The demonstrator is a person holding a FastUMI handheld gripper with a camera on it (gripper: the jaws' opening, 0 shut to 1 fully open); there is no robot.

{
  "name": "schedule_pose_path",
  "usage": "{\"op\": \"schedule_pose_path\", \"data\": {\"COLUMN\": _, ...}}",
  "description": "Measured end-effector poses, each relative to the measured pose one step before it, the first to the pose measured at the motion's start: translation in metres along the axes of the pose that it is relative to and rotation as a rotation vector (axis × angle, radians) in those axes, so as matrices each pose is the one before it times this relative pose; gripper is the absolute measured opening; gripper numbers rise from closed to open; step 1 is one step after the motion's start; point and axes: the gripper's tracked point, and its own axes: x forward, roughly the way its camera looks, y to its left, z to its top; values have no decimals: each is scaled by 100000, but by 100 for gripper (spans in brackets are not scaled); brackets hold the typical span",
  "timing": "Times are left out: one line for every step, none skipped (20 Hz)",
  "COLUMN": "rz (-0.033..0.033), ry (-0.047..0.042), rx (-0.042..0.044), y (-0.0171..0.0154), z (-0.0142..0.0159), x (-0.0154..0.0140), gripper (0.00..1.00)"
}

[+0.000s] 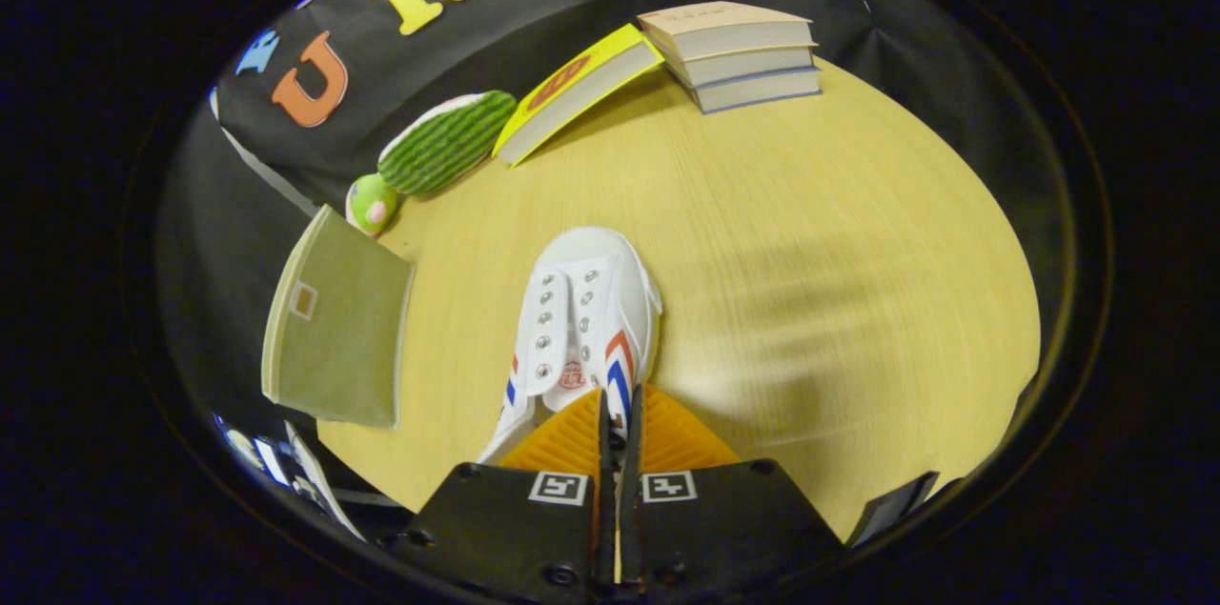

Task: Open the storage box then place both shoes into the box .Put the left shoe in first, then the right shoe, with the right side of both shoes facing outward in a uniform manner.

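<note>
Between the jaws, clamped together, the white shoe's point(583, 319) side wall, heel hidden.

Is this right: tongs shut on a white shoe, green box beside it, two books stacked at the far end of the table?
Almost. The gripper view shows three books stacked, with a yellow book leaning on them. The rest holds: the tongs are shut on the white shoe, and the green box lies beside it on the table.
</note>
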Motion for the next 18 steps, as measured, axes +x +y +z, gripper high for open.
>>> {"op": "schedule_pose_path", "data": {"rz": -1530, "ry": -1927, "rx": -1338, "y": 270, "z": 345, "x": -703, "gripper": 7}}
{"op": "schedule_pose_path", "data": {"rz": -1238, "ry": -1462, "rx": -1180, "y": 425, "z": 290, "x": -723, "gripper": 7}}
{"op": "schedule_pose_path", "data": {"rz": -557, "ry": -1207, "rx": -331, "y": 587, "z": 378, "x": -770, "gripper": 7}}
{"op": "schedule_pose_path", "data": {"rz": 558, "ry": -1172, "rx": -265, "y": 816, "z": 375, "x": -761, "gripper": 7}}
{"op": "schedule_pose_path", "data": {"rz": 1193, "ry": -1197, "rx": 307, "y": 993, "z": 489, "x": -716, "gripper": 7}}
{"op": "schedule_pose_path", "data": {"rz": 1848, "ry": -963, "rx": 18, "y": 1167, "z": 440, "x": -799, "gripper": 7}}
{"op": "schedule_pose_path", "data": {"rz": 2143, "ry": -1473, "rx": 118, "y": 1287, "z": 496, "x": -934, "gripper": 7}}
{"op": "schedule_pose_path", "data": {"rz": 1863, "ry": -1605, "rx": 717, "y": 1335, "z": 613, "x": -814, "gripper": 7}}
{"op": "schedule_pose_path", "data": {"rz": 1985, "ry": -1134, "rx": -227, "y": 1447, "z": 547, "x": -646, "gripper": 8}}
{"op": "schedule_pose_path", "data": {"rz": 1872, "ry": -1305, "rx": 665, "y": 1428, "z": 624, "x": -475, "gripper": 7}}
{"op": "schedule_pose_path", "data": {"rz": 1767, "ry": -632, "rx": -330, "y": 1498, "z": 547, "x": -249, "gripper": 7}}
{"op": "schedule_pose_path", "data": {"rz": 1447, "ry": -1004, "rx": -80, "y": 1515, "z": 553, "x": -389, "gripper": 7}}
{"op": "schedule_pose_path", "data": {"rz": 809, "ry": -721, "rx": -912, "y": 1360, "z": 436, "x": -62, "gripper": 7}}
{"op": "schedule_pose_path", "data": {"rz": 527, "ry": -907, "rx": -1291, "y": 1534, "z": 467, "x": -31, "gripper": 7}}
{"op": "schedule_pose_path", "data": {"rz": 509, "ry": -806, "rx": -1802, "y": 1728, "z": 304, "x": -21, "gripper": 7}}
{"op": "schedule_pose_path", "data": {"rz": 648, "ry": -934, "rx": -1077, "y": 1769, "z": 214, "x": 217, "gripper": 7}}
{"op": "schedule_pose_path", "data": {"rz": 1397, "ry": -586, "rx": -256, "y": 1906, "z": 97, "x": 388, "gripper": 7}}
{"op": "schedule_pose_path", "data": {"rz": 1774, "ry": 564, "rx": -442, "y": 1950, "z": -103, "x": 521, "gripper": 7}}
